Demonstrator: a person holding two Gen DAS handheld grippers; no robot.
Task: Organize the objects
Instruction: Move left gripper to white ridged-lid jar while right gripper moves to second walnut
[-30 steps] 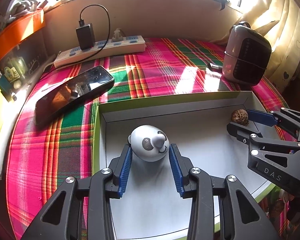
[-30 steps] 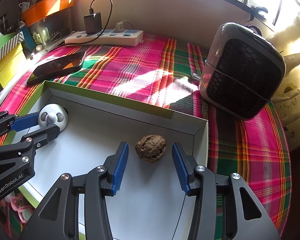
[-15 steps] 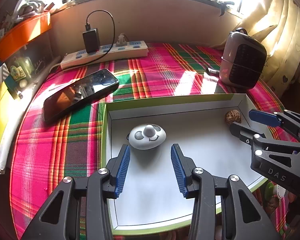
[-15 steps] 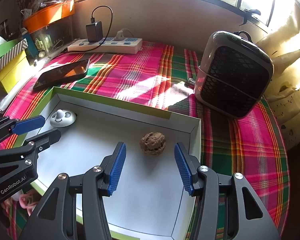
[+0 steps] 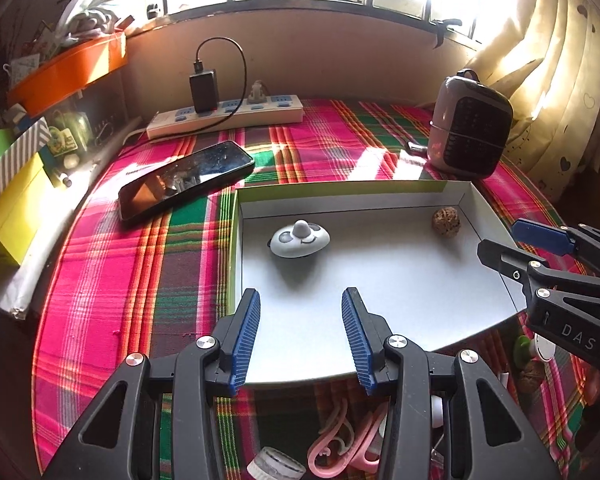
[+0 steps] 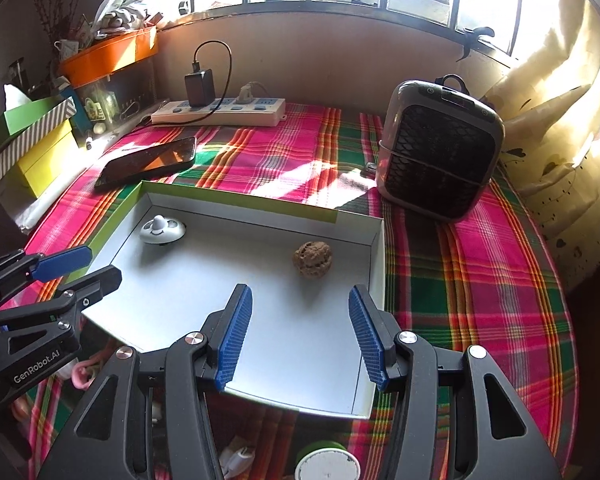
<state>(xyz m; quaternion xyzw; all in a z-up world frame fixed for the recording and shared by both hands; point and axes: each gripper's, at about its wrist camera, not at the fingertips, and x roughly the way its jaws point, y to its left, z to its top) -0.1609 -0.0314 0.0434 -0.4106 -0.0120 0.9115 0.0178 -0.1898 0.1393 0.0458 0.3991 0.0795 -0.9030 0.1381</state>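
A white box lid (image 5: 380, 280) with green sides lies on the plaid cloth. In it lie a white face-shaped toy (image 5: 299, 237) at the far left and a brown walnut (image 5: 445, 221) at the far right. My left gripper (image 5: 300, 312) is open and empty, above the lid's near edge. My right gripper (image 6: 300, 312) is open and empty, short of the walnut (image 6: 312, 259). The toy also shows in the right wrist view (image 6: 162, 230). Each gripper shows in the other's view, the right one (image 5: 508, 242) and the left one (image 6: 80, 268).
A black phone (image 5: 186, 178) lies left of the lid. A power strip (image 5: 224, 116) with a charger sits at the back. A small heater (image 6: 440, 156) stands at back right. Pink clips (image 5: 344, 440), a small jar (image 5: 276, 464) and a white cap (image 6: 326, 466) lie near the front.
Both grippers have pulled back and up from the lid. The toy, earlier between my left fingers, now lies flat in the lid. The walnut stays in place.
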